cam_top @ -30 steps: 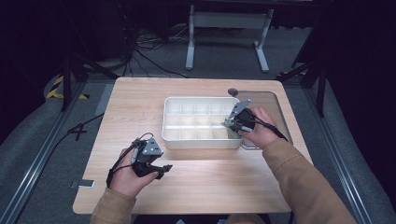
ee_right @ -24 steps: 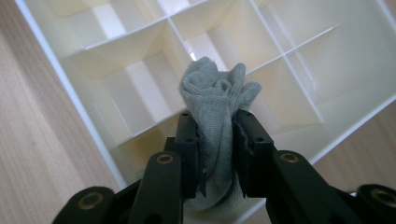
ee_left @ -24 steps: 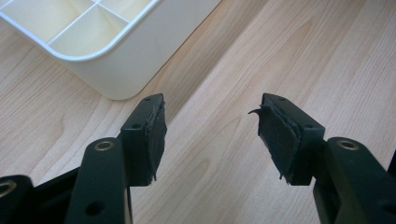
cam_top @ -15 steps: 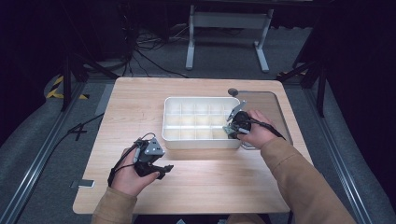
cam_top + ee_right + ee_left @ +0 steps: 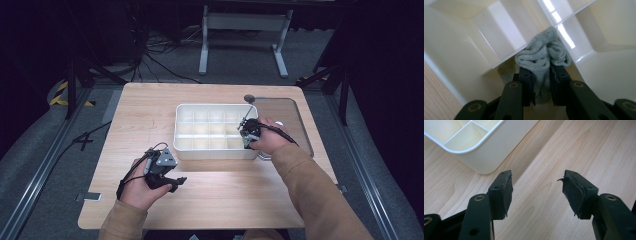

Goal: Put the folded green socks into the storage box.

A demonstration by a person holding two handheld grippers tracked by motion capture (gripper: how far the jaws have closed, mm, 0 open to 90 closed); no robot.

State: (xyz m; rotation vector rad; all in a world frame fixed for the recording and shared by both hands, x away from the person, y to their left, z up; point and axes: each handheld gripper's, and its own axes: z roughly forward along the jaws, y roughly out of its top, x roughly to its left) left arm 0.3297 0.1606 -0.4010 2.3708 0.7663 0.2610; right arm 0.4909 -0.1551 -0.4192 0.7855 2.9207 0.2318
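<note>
Pinched mid-bundle in the right hand-held gripper (image 5: 541, 87), the bunched grey sock (image 5: 543, 56) sits inside a near-right compartment of the white divided tray (image 5: 187, 150), looking soft, light and easily crushed, while the left hand-held gripper (image 5: 537, 192) gapes empty just beside the tray.

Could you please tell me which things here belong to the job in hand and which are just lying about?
In the job:
- grey knitted cloth, pinched in the right gripper
- white divided box, which the cloth goes into

Lying about:
- left gripper, jaws apart over bare table
- clear sheet at the table's right edge
</note>
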